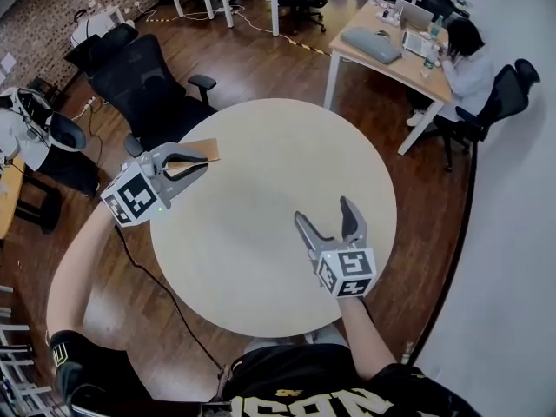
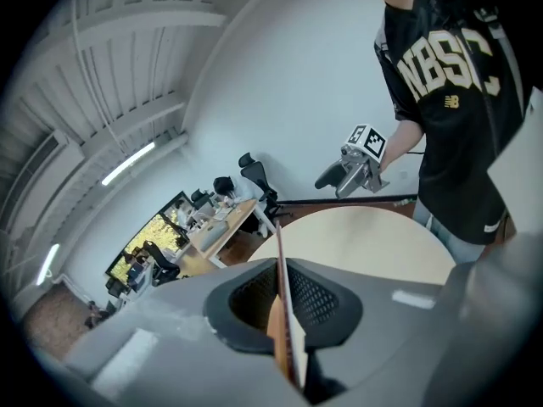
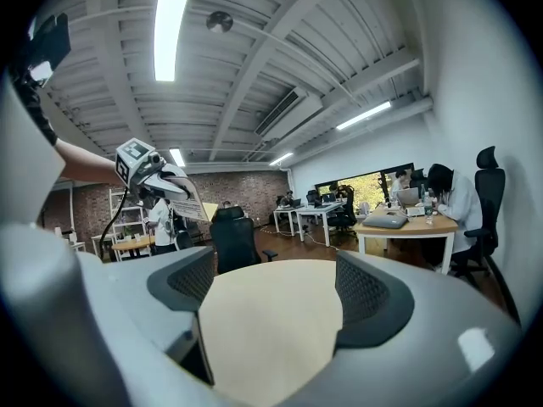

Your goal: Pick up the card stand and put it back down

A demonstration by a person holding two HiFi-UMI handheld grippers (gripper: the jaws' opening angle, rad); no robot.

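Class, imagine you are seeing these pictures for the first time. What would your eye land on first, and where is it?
The big pale round table fills the middle of the head view, with nothing lying on it. At its left edge, the left gripper is shut on a thin brown card stand and holds it up off the tabletop. The right gripper hangs over the table's near right part, its jaws apart and empty.

Card stand [image 1: 207, 148] partly hidden behind left gripper [image 1: 198, 165] jaws; person [image 2: 450, 100] cropped at top edge.
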